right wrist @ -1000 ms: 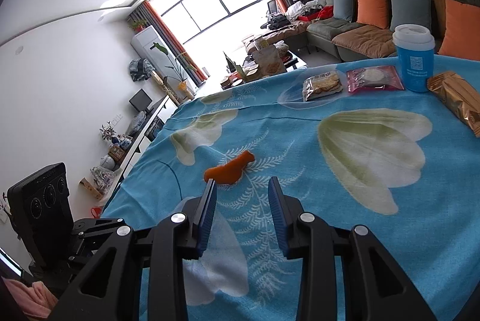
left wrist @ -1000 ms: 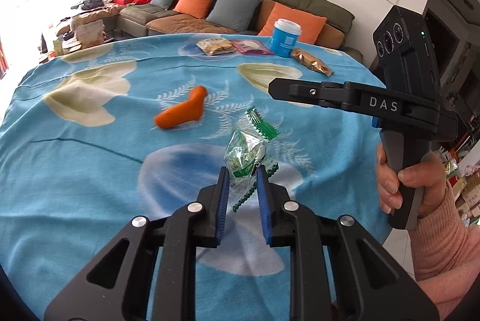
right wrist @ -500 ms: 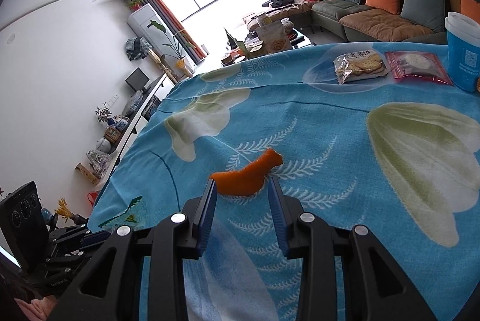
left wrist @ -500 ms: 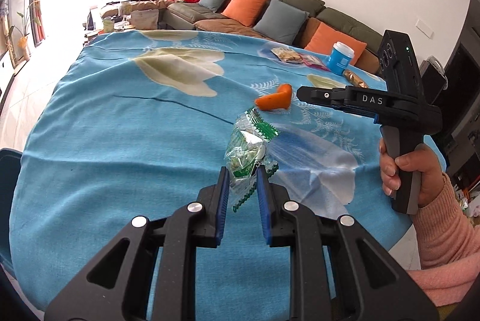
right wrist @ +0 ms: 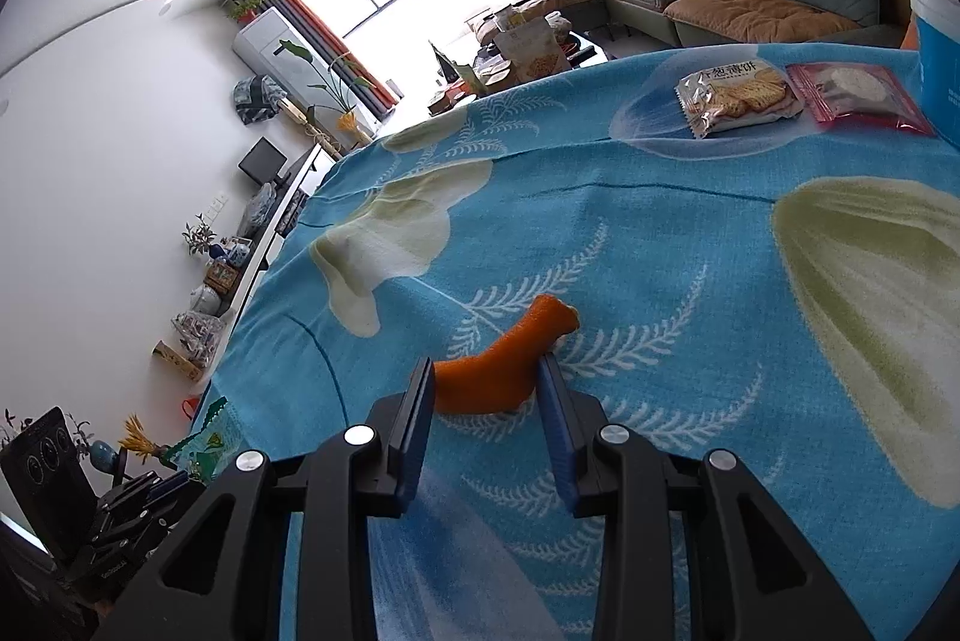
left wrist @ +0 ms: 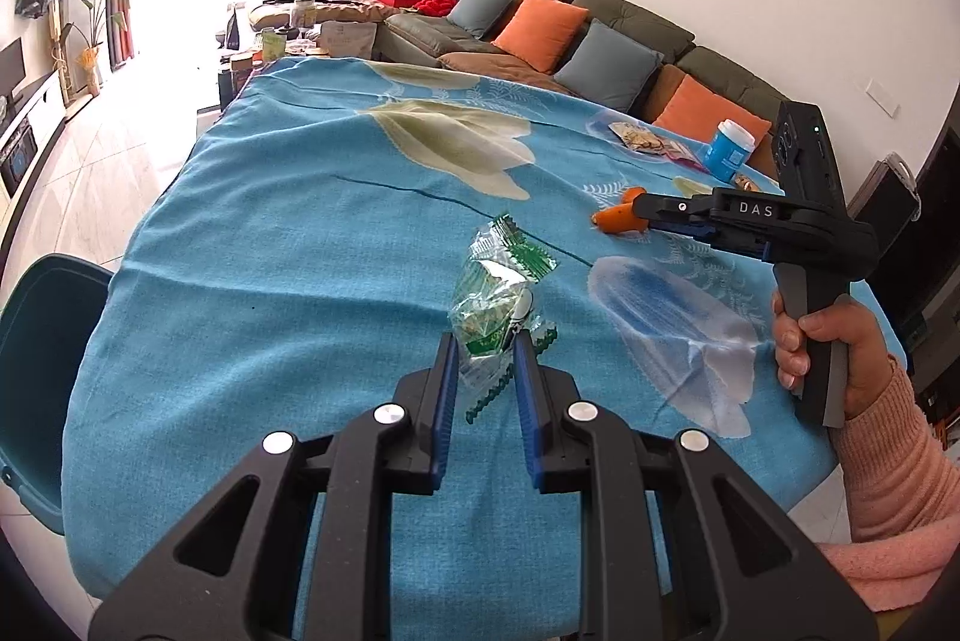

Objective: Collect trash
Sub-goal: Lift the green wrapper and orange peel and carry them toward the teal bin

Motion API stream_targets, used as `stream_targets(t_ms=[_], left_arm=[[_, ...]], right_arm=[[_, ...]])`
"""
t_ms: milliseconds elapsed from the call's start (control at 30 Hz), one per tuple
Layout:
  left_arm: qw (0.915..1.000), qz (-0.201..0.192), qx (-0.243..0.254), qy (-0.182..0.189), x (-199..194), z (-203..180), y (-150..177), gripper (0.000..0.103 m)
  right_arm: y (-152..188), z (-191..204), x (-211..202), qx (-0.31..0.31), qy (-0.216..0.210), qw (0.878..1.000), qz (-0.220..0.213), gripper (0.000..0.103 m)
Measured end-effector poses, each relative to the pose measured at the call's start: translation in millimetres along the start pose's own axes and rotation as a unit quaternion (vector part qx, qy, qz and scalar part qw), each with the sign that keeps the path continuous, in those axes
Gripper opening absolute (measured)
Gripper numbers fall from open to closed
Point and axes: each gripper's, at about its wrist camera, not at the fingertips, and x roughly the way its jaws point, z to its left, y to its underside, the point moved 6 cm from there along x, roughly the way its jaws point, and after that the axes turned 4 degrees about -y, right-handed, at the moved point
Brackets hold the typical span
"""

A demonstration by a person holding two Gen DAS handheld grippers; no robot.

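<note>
My left gripper (left wrist: 485, 348) is shut on a crumpled green and clear wrapper (left wrist: 495, 293) and holds it above the blue flowered tablecloth (left wrist: 300, 251). An orange peel (right wrist: 504, 365) lies on the cloth. My right gripper (right wrist: 485, 377) is open, its fingers on either side of the peel's near end. The peel also shows in the left wrist view (left wrist: 618, 216) at the right gripper's tip (left wrist: 645, 209). The wrapper shows faintly in the right wrist view (right wrist: 210, 440).
A dark teal bin (left wrist: 42, 359) stands at the table's left edge. At the far side lie a cracker pack (right wrist: 735, 95), a pink snack pack (right wrist: 858, 92) and a blue cup (left wrist: 727, 150). A sofa with cushions (left wrist: 570, 35) stands behind.
My left gripper has swung left with the wrapper, bringing the bin into view. My right gripper has moved forward until the peel sits between its open fingers.
</note>
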Motion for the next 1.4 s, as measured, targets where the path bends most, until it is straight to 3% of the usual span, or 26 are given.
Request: stream_targets(t_ms=[433,1067,1400], left_arm=[[0.9998,-0.005,-0.013,-0.014,-7.9,14.4,8.0,0.019],[0.9992,-0.016,-0.018,-0.033,-19.3,23.6,12.4,0.019],[0.9984,-0.022,-0.025,-0.045,-28.3,32.0,14.7,0.019]], right_arm=[[3.3,11.3,-4.7,-0.017,-0.012,1.000,-0.005,0.022],[25.9,82.9,-18.6,-0.061,-0.097,0.993,-0.016,0.022],[36.6,105.2,-9.8,-0.072,-0.121,0.990,-0.004,0.022]])
